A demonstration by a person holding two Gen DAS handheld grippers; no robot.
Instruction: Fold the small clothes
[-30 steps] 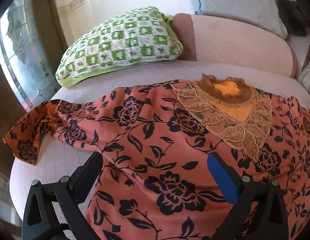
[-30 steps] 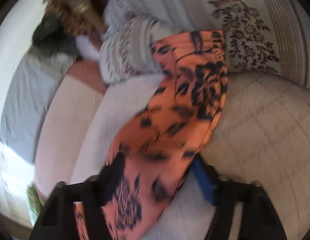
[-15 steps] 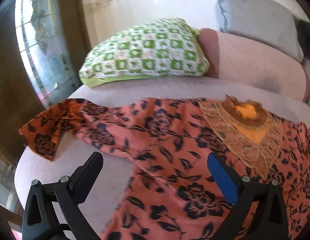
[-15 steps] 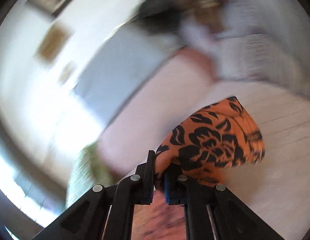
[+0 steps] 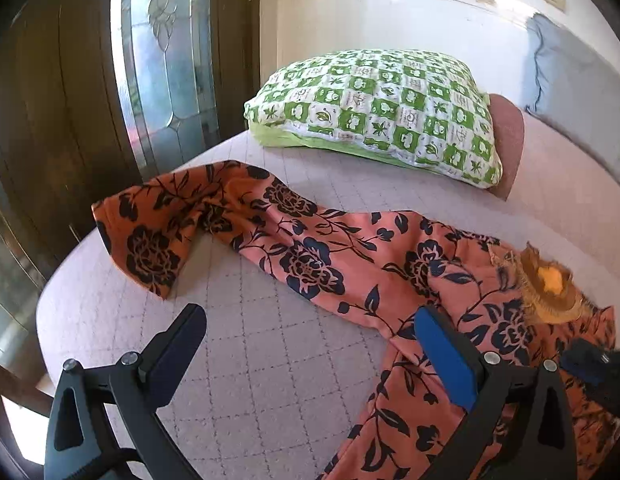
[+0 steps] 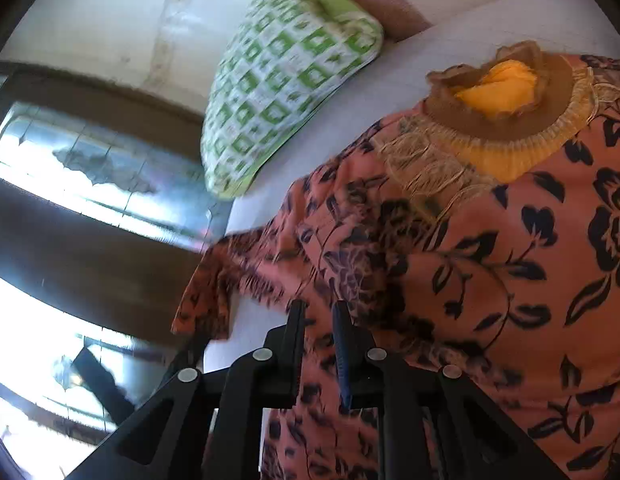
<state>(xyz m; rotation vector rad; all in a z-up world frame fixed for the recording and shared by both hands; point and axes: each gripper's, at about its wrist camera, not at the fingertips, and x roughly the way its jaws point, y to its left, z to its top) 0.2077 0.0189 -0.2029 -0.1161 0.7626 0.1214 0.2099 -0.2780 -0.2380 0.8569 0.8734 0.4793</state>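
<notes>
At the far left a dark wooden door (image 5: 49, 128) with a leaded glass panel (image 5: 165, 64) is standing close beside the bed (image 5: 245, 364), and its quilted pale cover is lying bare under the left gripper (image 5: 310, 344). This gripper is hanging with its jaws wide apart and nothing between them. Further right a green and white checked pillow (image 5: 382, 108) is resting at the head of the bed, with a pink bolster (image 5: 508, 140) behind it and a grey pillow (image 5: 570, 80) against the wall. The orange floral dress (image 5: 310, 256) is lying spread on the cover; its sleeve (image 5: 157, 232) is reaching to the left edge, so the long axis is running across the bed, and the gold embroidered neckline (image 6: 502, 116) is pointing toward the pillows. The right gripper (image 6: 318, 312) is hanging over the dress; its jaws have just been opening a little and are standing narrow, with no cloth clearly pinched between them.
</notes>
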